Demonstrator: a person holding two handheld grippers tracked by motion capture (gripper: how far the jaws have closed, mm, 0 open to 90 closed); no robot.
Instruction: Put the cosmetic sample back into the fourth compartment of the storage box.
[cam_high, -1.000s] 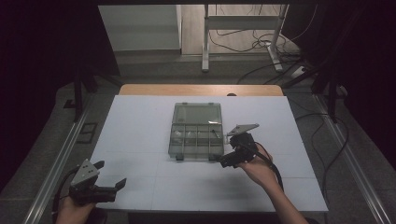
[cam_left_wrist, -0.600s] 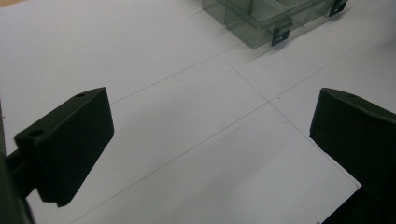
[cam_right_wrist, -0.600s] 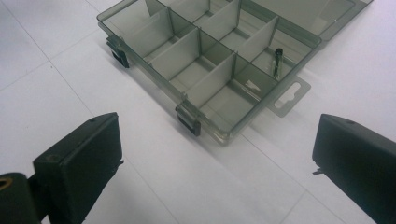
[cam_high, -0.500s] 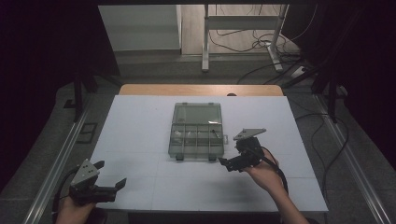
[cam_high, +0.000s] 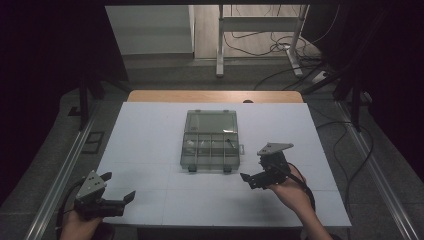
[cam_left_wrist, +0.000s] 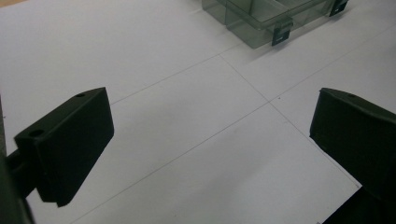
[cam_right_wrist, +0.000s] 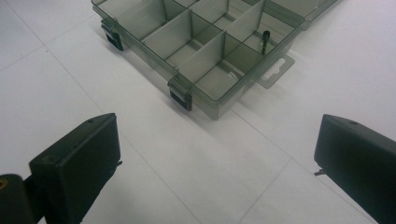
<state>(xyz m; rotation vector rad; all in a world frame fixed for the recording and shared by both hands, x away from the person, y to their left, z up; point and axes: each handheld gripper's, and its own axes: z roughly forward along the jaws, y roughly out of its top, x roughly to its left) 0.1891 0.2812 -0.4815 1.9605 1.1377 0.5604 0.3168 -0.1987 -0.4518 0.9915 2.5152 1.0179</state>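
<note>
Right hand-held gripper (cam_high: 253, 179) jaws apart, empty, compartment box (cam_high: 210, 141) near, ahead-left, not touching

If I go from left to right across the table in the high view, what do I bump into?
Left claw → clear plastic box, open → right claw.

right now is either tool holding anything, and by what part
Nothing is held: the left tool and right tool both have open, bare jaws, short of the organizer box.
</note>
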